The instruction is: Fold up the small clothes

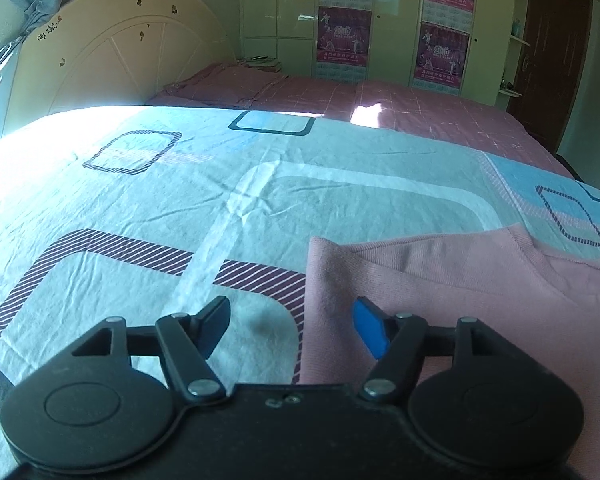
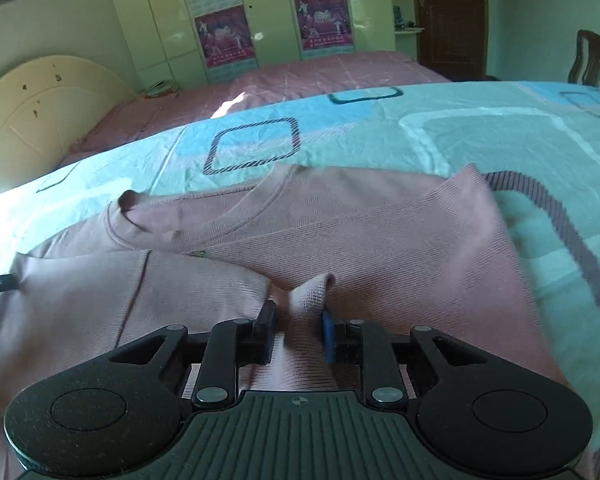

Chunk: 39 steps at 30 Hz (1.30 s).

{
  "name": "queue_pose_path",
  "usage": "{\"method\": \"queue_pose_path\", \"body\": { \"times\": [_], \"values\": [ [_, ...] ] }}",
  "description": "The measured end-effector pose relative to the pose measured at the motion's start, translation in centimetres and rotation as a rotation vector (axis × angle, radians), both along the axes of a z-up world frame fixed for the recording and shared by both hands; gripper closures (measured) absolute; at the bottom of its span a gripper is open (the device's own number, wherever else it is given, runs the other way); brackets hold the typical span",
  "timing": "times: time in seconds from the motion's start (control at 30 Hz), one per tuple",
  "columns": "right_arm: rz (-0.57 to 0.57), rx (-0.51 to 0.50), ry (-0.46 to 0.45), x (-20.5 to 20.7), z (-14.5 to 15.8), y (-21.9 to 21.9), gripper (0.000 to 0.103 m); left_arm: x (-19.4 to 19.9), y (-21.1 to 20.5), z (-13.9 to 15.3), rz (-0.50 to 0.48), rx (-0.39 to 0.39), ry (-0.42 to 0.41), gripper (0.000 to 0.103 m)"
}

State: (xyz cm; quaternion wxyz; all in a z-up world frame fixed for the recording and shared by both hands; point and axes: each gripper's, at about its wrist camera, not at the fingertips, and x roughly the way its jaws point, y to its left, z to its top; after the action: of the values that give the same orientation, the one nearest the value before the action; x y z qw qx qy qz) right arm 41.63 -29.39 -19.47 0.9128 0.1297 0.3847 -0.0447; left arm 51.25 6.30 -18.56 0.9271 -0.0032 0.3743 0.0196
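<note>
Left tool (image 1: 292, 326) spread wide over the bed (image 1: 140, 208); right tool (image 2: 298, 330) pinches the pink top's (image 2: 360, 232) ridge.

The sweater (image 2: 340, 232) lies on the sheet (image 1: 180, 184), the second bed (image 1: 400, 104) behind at twelve o'clock, the headboard (image 1: 112, 60) at ten.

Ribbed matt pink knit top (image 2: 360, 232), creased cotton bedsheet (image 1: 180, 184), glossy wardrobe doors (image 1: 276, 12)
</note>
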Motion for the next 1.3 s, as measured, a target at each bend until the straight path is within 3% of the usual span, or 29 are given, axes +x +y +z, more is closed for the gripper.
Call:
{"method": "queue_pose_path", "body": {
  "times": [0.1,0.2,0.33,0.47,0.57,0.73,1.0,1.13,1.3],
  "values": [
    [-0.03,0.012,-0.064,-1.3,1.5,-0.3,0.081,-2.6,-0.8,1.0,-0.054,-0.01,-0.013,0.035],
    [0.02,0.06,-0.11,-2.1,2.7,0.6,0.081,-5.1,-2.3,1.5,-0.109,-0.015,-0.022,0.034],
    [0.135,0.066,-0.034,-2.6,1.5,3.3,0.081,-7.9,-4.0,1.0,-0.15,-0.032,-0.004,0.032],
    [0.124,0.003,0.037,-3.3,-0.4,3.3,0.081,-9.5,-4.3,-1.0,-0.148,-0.008,0.049,0.031],
    [0.119,0.041,0.041,-3.7,-0.5,2.3,0.081,-9.8,-4.1,-1.1,-0.143,0.001,0.05,0.031],
    [0.184,0.078,-0.011,-5.1,1.8,3.7,0.081,-10.6,-4.7,0.9,-0.138,-0.052,0.05,0.033],
    [0.264,0.152,0.023,-6.6,1.8,5.9,0.081,-13.8,-10.3,1.4,-0.267,-0.062,0.054,0.031],
    [0.321,0.141,0.053,-7.8,1.0,6.6,0.081,-15.3,-12.0,-0.1,-0.295,-0.043,0.089,0.031],
    [0.372,0.03,0.083,-9.9,-0.5,5.9,0.081,-17.1,-11.1,-1.6,-0.261,0.016,0.105,0.029]
  ]
}}
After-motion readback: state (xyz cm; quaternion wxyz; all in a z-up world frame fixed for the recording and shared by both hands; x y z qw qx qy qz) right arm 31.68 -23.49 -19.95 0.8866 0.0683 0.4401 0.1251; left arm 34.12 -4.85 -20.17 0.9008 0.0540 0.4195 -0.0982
